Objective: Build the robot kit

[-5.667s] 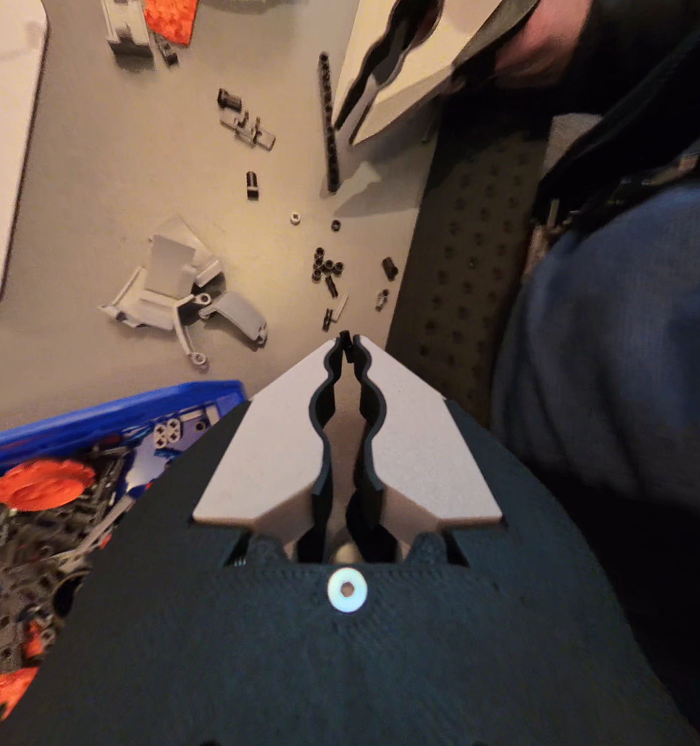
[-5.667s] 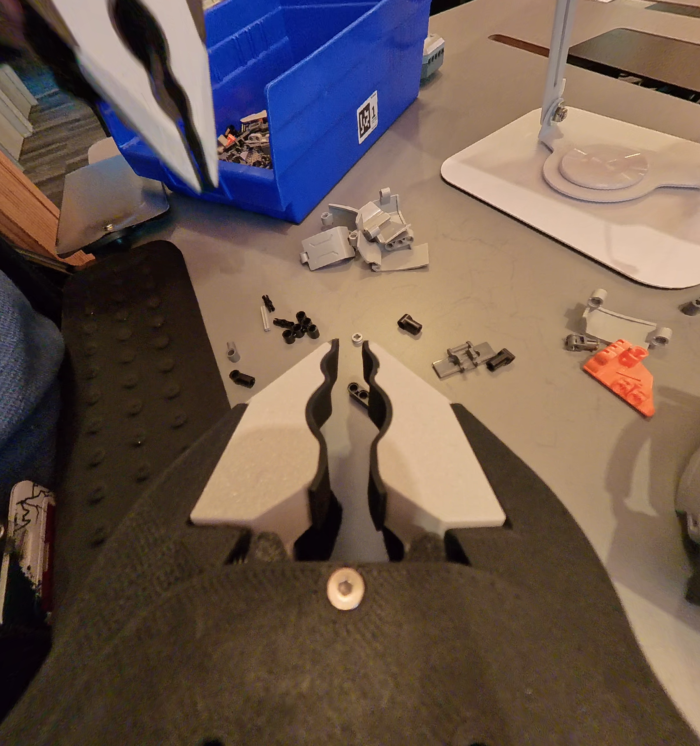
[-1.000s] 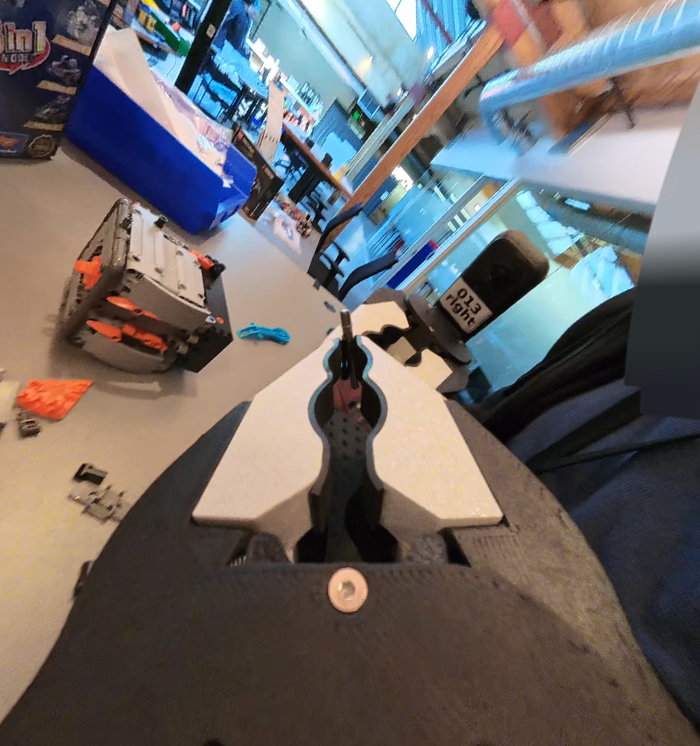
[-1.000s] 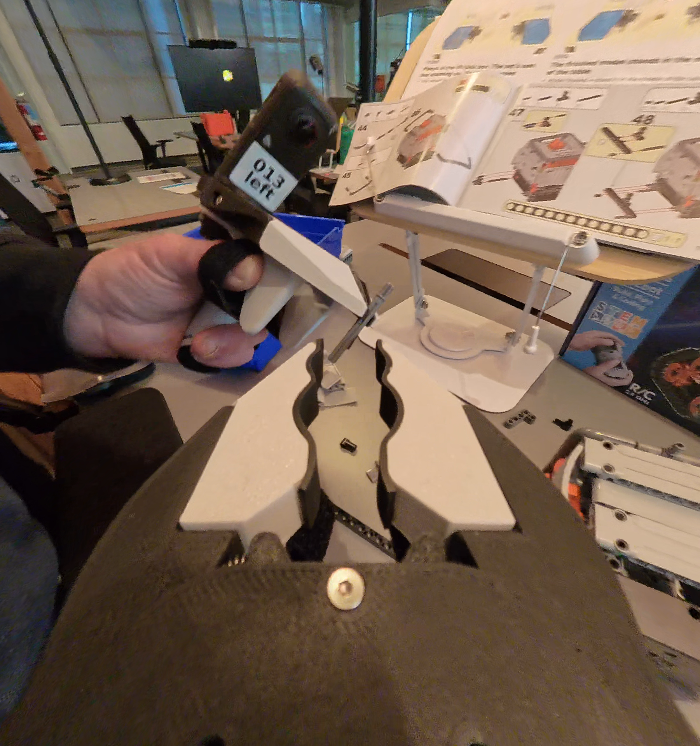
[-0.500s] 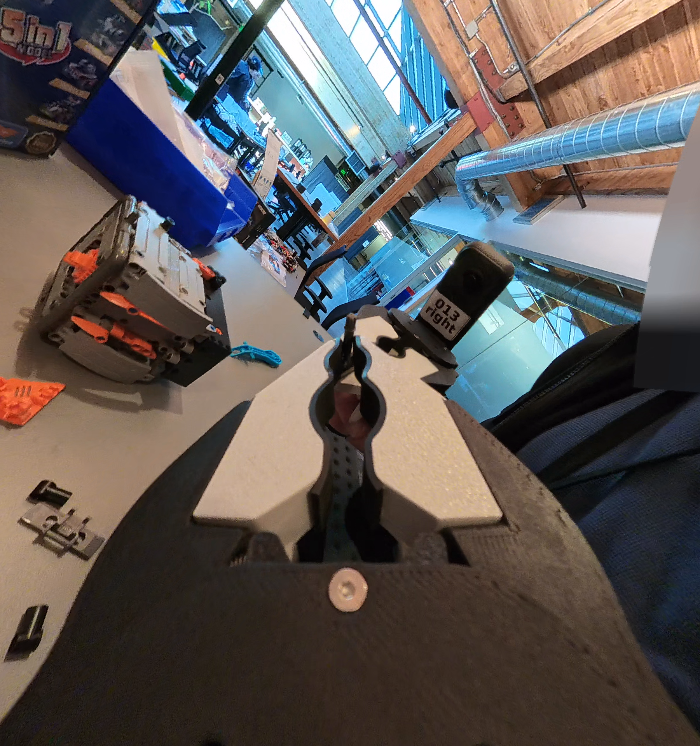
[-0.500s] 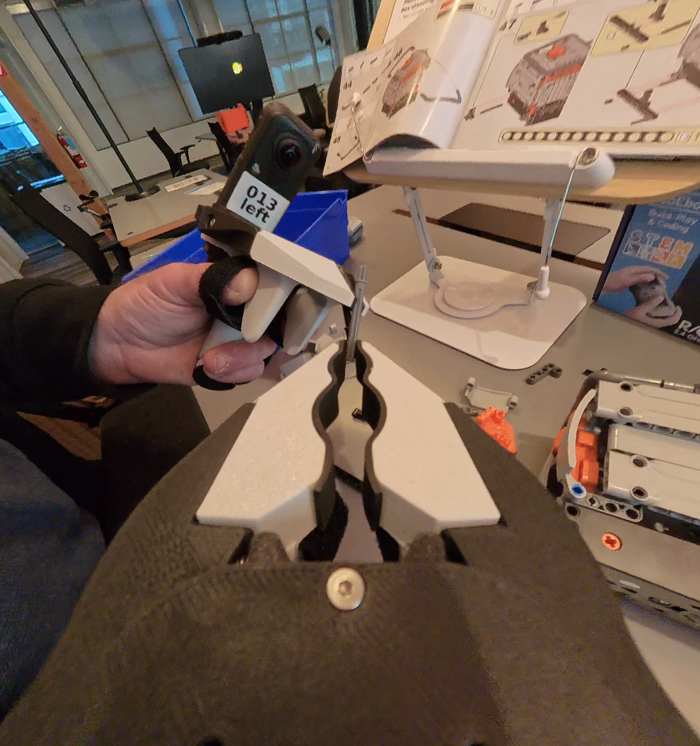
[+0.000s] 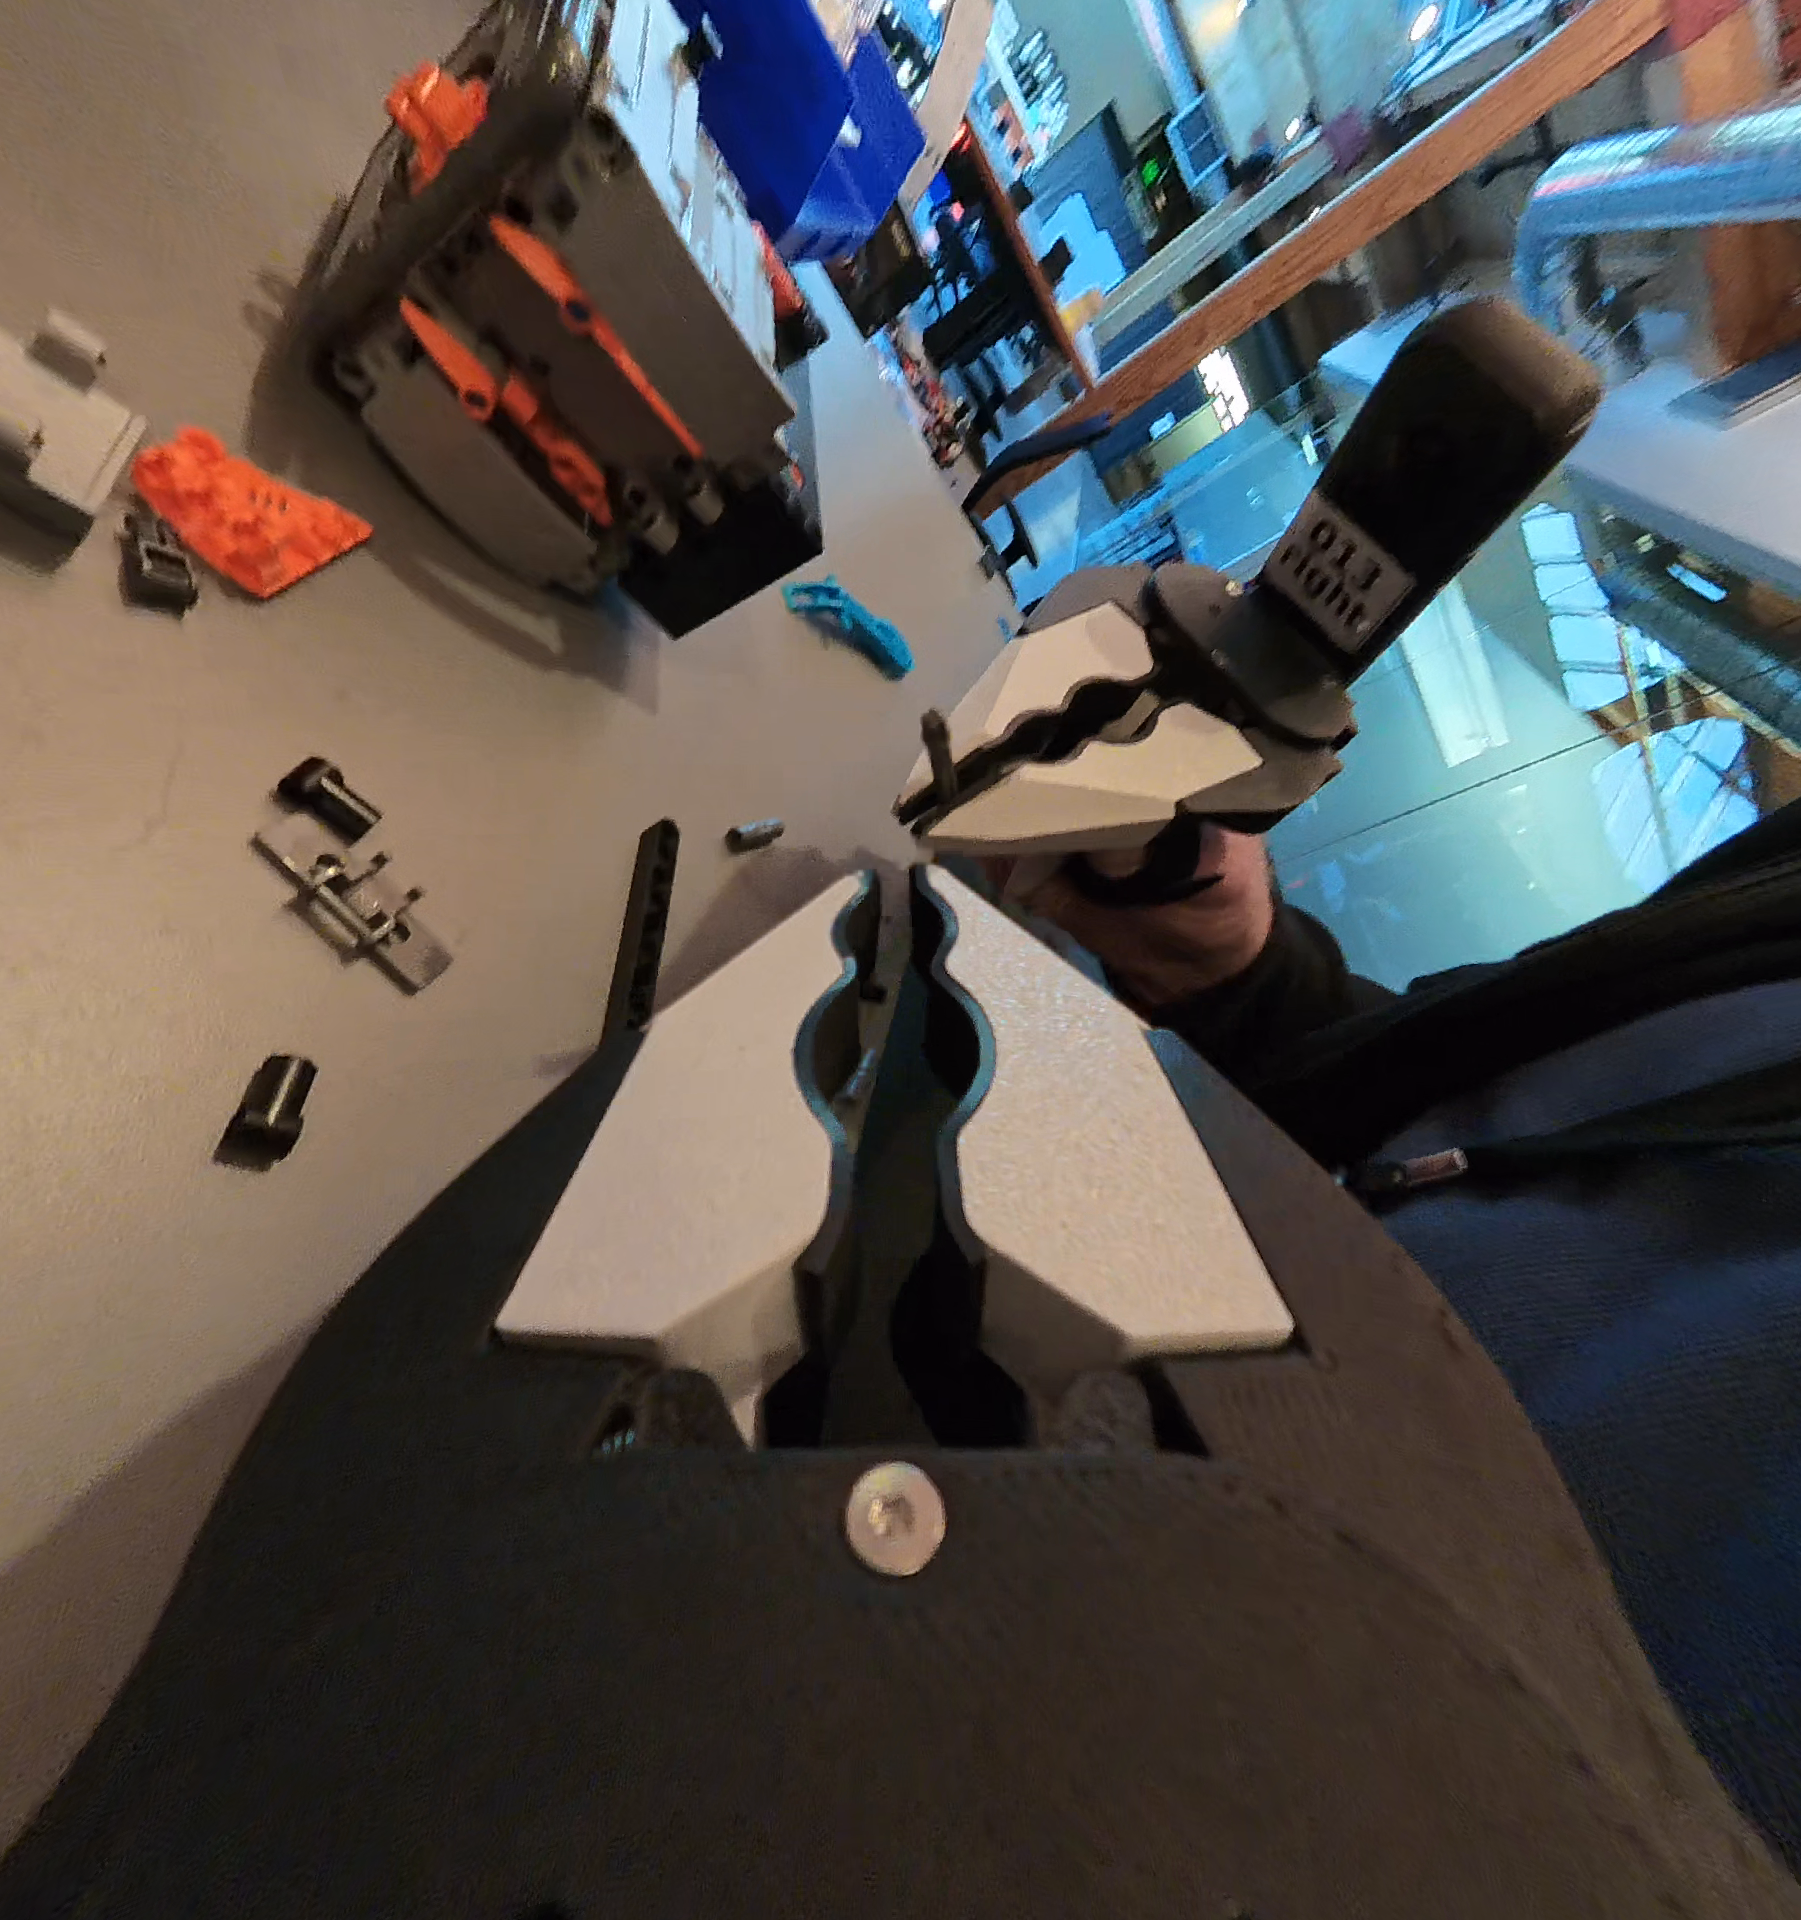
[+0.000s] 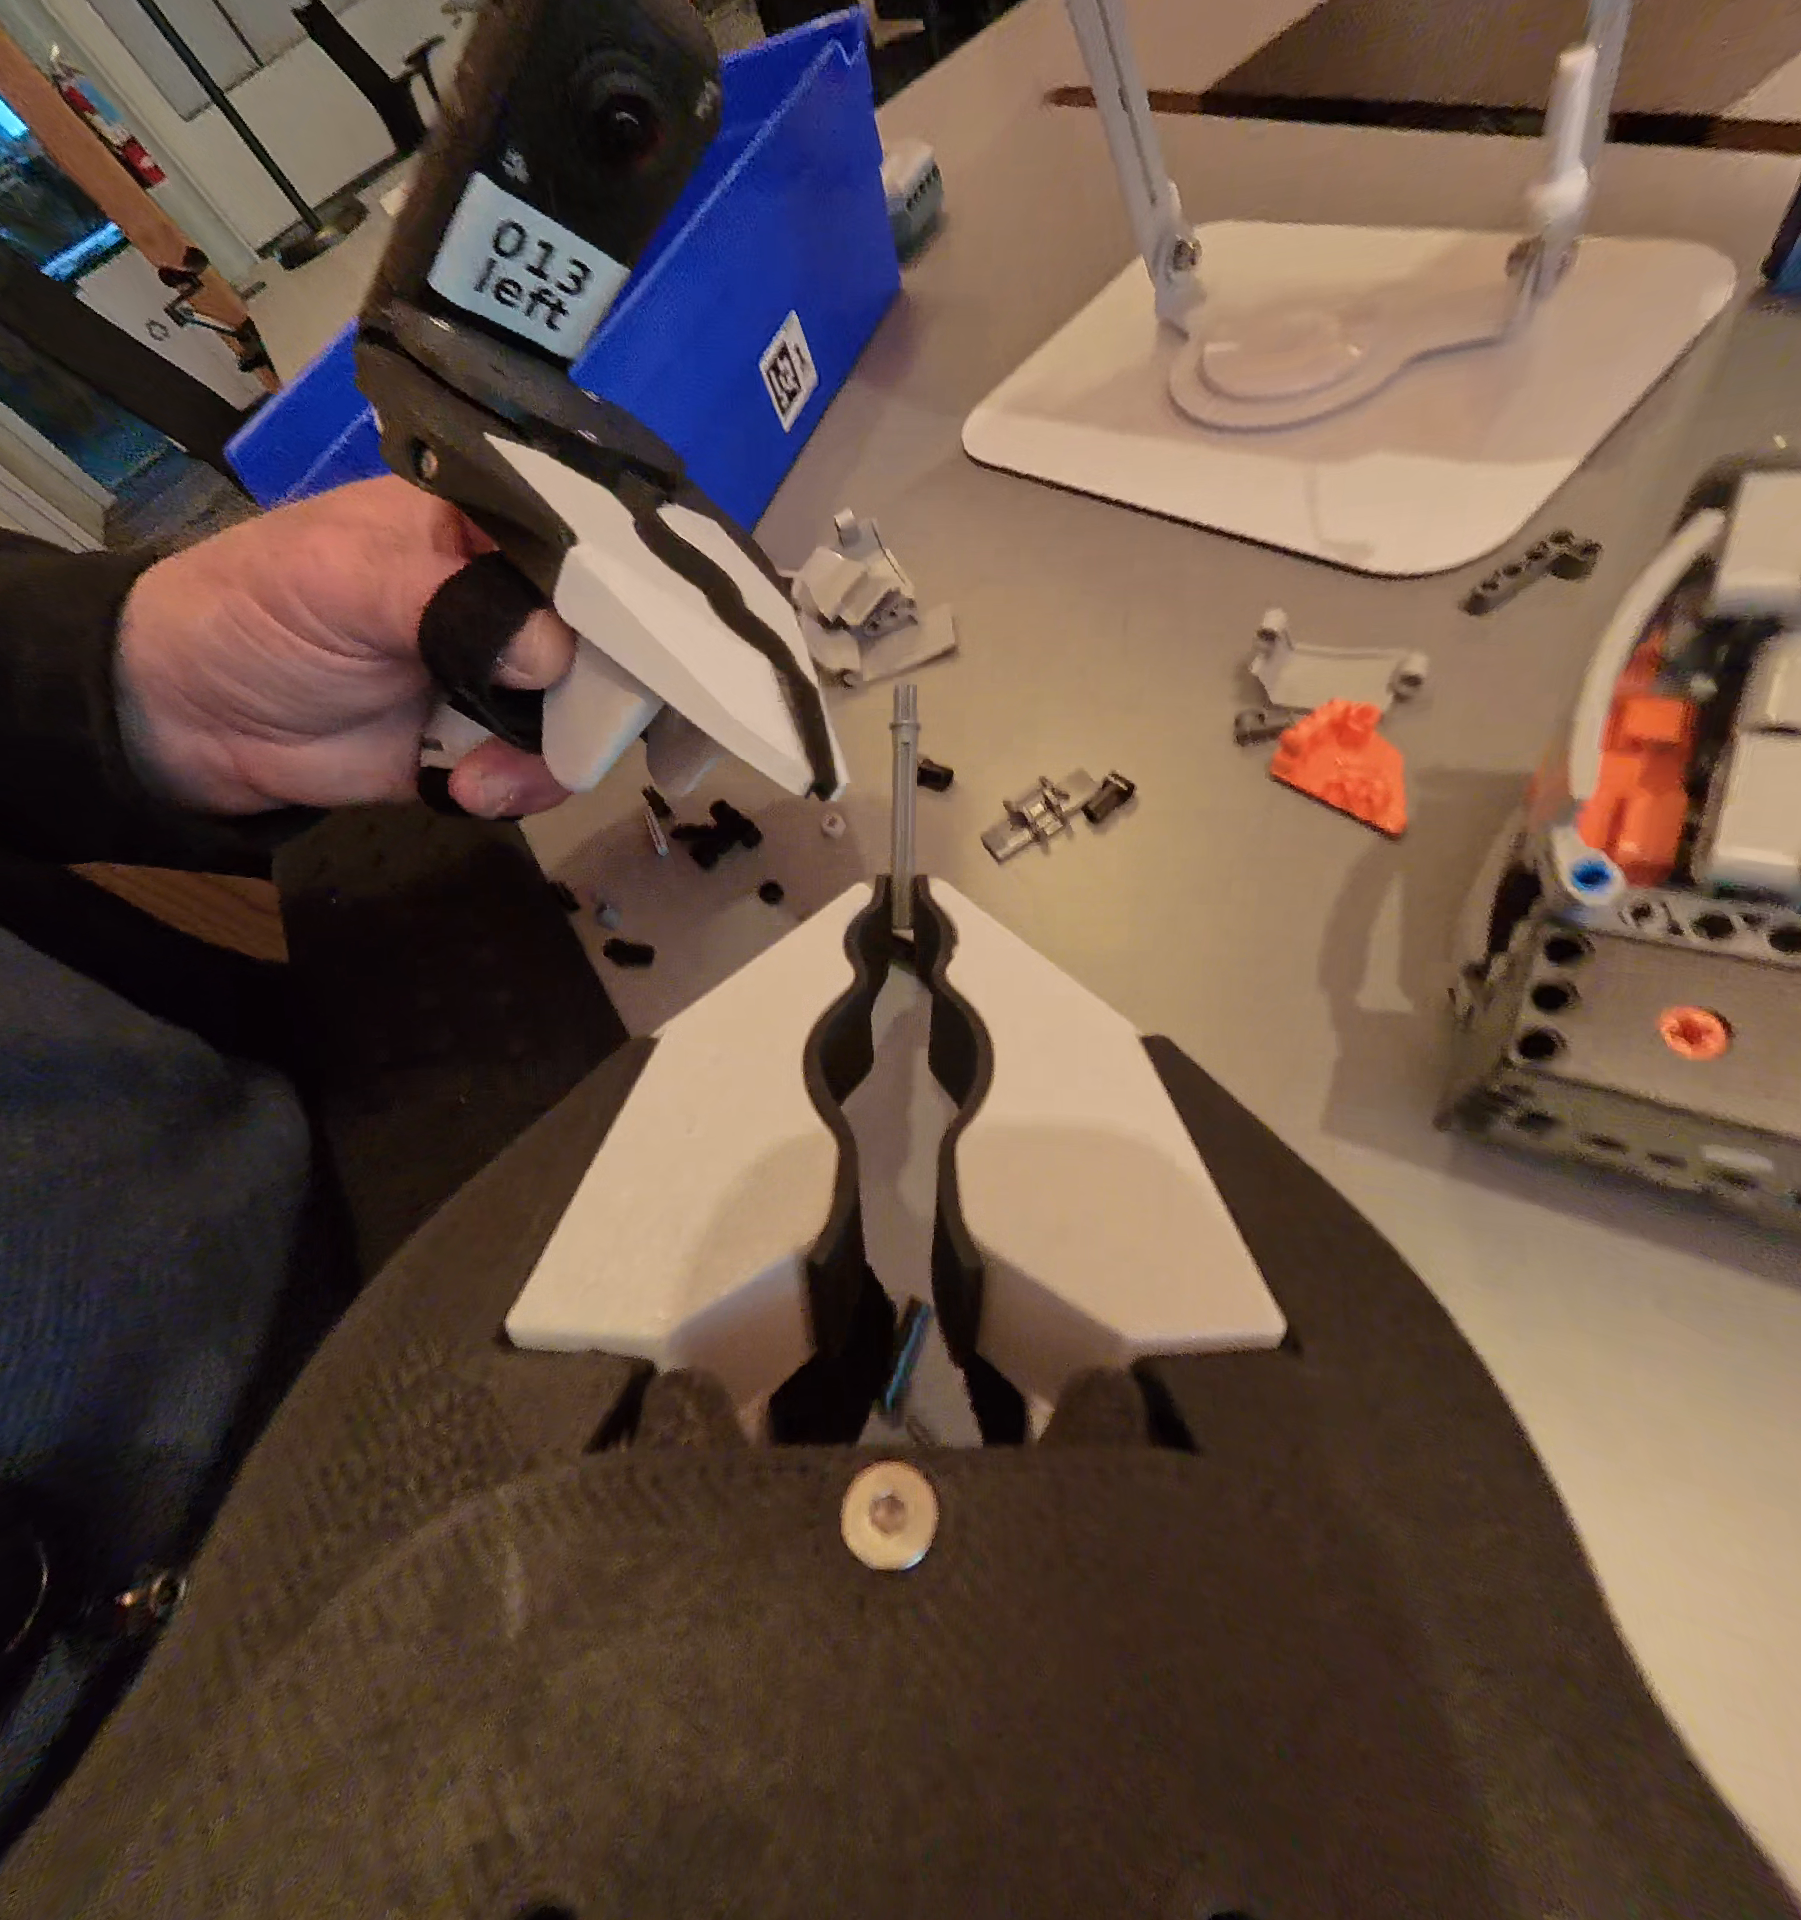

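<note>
My right gripper (image 8: 904,904) is shut on a thin grey axle (image 8: 904,800), which stands up out of its fingertips above the table. My left gripper (image 8: 825,777), held by a hand (image 8: 293,665), hangs just to the left of the axle's top and does not touch it. In the left wrist view my left gripper (image 7: 891,883) is empty, its jaws a narrow gap apart. The right gripper (image 7: 911,805) sits just beyond it, with the axle (image 7: 935,743) sticking out.
A grey, black and orange brick model (image 8: 1685,883) stands at the right. An orange piece (image 8: 1343,764), a small grey assembly (image 8: 1047,810), black pins (image 8: 714,826) and grey panels (image 8: 865,613) lie on the table. Behind are a blue bin (image 8: 730,312) and a white stand base (image 8: 1343,416). My two grippers' fingertips are within a few centimetres of each other.
Half a second ago both grippers were closed on the axle. My left gripper has let go and drawn back to the left. The right one keeps the axle, and both views have tilted down.
</note>
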The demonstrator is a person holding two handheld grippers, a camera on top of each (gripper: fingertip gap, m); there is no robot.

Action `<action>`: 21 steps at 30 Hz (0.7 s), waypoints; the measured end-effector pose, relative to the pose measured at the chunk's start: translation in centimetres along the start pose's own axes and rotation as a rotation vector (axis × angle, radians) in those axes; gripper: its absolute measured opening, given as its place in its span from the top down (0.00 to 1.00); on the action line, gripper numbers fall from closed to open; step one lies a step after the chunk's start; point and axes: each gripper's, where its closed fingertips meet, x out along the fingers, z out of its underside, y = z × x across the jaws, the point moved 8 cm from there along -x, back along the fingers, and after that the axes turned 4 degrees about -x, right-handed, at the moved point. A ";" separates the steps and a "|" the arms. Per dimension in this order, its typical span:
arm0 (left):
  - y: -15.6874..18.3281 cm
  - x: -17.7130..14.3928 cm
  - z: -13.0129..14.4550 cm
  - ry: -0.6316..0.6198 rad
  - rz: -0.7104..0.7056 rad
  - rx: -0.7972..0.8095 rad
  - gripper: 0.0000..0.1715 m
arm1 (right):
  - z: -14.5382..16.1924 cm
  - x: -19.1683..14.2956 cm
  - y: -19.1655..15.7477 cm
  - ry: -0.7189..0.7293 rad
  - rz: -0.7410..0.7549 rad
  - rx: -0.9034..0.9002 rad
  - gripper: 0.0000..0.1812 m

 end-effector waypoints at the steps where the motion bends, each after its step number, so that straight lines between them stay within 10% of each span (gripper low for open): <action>1: -0.1 0.1 0.2 -0.015 -0.027 0.019 0.97 | 0.4 -0.3 0.2 -0.015 0.006 0.005 1.00; 11: 1.6 4.8 -1.8 -0.155 0.005 0.126 0.87 | 1.8 -3.0 0.2 -0.118 0.027 -0.053 1.00; 21: 2.3 7.7 -2.7 -0.152 0.167 0.051 1.00 | 2.0 -5.4 0.7 -0.054 0.060 -0.040 1.00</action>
